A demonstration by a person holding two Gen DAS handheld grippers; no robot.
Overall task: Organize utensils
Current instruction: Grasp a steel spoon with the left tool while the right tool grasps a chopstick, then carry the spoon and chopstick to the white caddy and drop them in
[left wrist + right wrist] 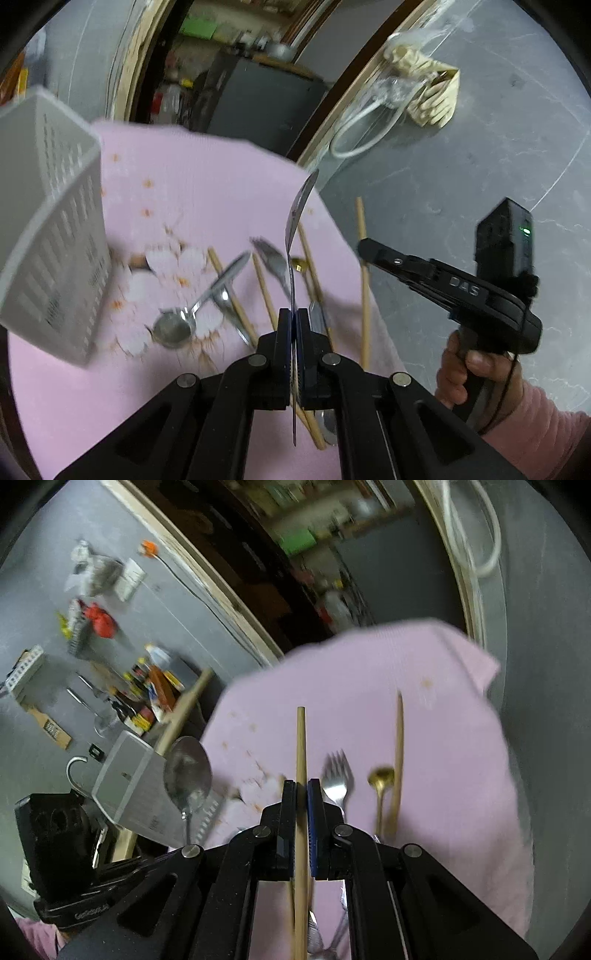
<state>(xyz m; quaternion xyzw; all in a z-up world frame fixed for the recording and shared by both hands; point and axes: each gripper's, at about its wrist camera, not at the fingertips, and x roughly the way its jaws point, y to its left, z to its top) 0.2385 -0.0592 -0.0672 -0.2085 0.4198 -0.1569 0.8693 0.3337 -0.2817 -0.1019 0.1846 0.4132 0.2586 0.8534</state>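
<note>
The left gripper is pressed together on the handle of a silver metal spoon, seen edge-on, whose bowl rises ahead of the fingertips. Beneath and ahead of this claw, a pink floral cloth is spread, on which a second steel spoon, a steel fork and several wooden chopsticks are scattered. A white perforated plastic utensil holder is seen to the claw's left. The right gripper is pinched on one pale wooden chopstick, projecting straight ahead. Just right of that claw, a small gold spoon is laid beside another chopstick.
</note>
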